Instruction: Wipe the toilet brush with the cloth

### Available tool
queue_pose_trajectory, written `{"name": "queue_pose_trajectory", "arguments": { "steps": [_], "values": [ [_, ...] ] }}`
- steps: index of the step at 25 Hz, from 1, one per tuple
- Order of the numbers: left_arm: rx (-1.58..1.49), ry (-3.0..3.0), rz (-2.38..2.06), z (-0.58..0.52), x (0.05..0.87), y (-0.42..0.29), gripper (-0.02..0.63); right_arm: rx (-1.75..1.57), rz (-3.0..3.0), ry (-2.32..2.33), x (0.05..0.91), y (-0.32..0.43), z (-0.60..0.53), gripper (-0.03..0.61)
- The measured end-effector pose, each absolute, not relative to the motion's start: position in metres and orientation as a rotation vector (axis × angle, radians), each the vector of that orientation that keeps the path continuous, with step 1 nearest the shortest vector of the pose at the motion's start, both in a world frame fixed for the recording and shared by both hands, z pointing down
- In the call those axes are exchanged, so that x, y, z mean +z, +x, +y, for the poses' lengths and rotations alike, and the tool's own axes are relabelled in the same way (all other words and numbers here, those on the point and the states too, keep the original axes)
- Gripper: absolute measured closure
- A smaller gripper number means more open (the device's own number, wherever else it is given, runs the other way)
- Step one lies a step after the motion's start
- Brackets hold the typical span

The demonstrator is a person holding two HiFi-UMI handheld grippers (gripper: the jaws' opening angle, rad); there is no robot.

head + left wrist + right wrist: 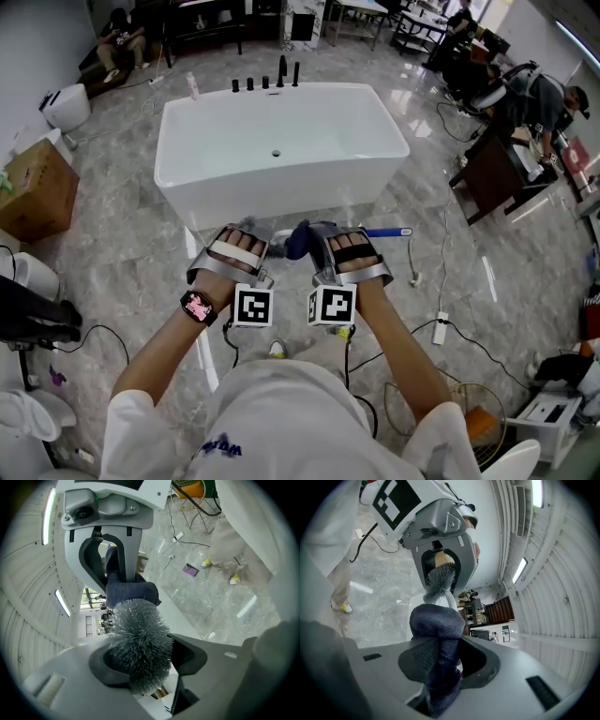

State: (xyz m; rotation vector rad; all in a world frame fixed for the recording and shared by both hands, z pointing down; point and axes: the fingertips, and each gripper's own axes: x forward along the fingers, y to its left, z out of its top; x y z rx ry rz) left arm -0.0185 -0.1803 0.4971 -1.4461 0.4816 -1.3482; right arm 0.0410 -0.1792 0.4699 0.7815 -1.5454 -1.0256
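I hold both claws up in front of me, tips facing each other, above the marble floor (122, 272) just short of the near side of the white bathtub (281, 141). My left claw (140, 663) is pinched on the toilet brush (138, 634) at its head: the grey bristles fill the gap between the jaws and bulge out past them. My right claw (440, 667) is clamped on the dark blue cloth (438, 620), which is bunched into a thick wad between the pads, with a fold hanging below them.

In the right gripper view the brush's white shaft runs from the bristles down behind the cloth, so the cloth sits against the shaft right next to the head. In the head view the blue handle end (386, 232) sticks out level to the right, beyond my right claw. Neither the brush nor the cloth rests on anything; both hang in the air between my hands.
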Motion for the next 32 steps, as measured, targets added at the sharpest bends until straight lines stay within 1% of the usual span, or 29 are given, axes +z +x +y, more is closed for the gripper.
{"name": "queue_pose_trajectory", "arguments": {
  "steps": [5,11,17,32],
  "values": [
    [-1.358,-1.398,0.466,-0.182,0.493,-0.019,0.38,-1.055,-1.555,0.78,0.469,0.034,-0.18,0.457],
    [-1.338,-1.457,0.471,-0.178,0.506,-0.014,0.38,-1.04,-1.561,0.767,0.48,0.041,-0.175,0.458],
    [-1.368,-1.417,0.459,-0.184,0.506,-0.032,0.38,-1.018,-1.547,0.774,0.482,0.05,-0.179,0.457],
    [-1.36,-1.417,0.483,-0.19,0.508,-0.056,0.38,-0.978,-1.501,0.817,0.486,0.094,-0.183,0.453]
  ]
}}
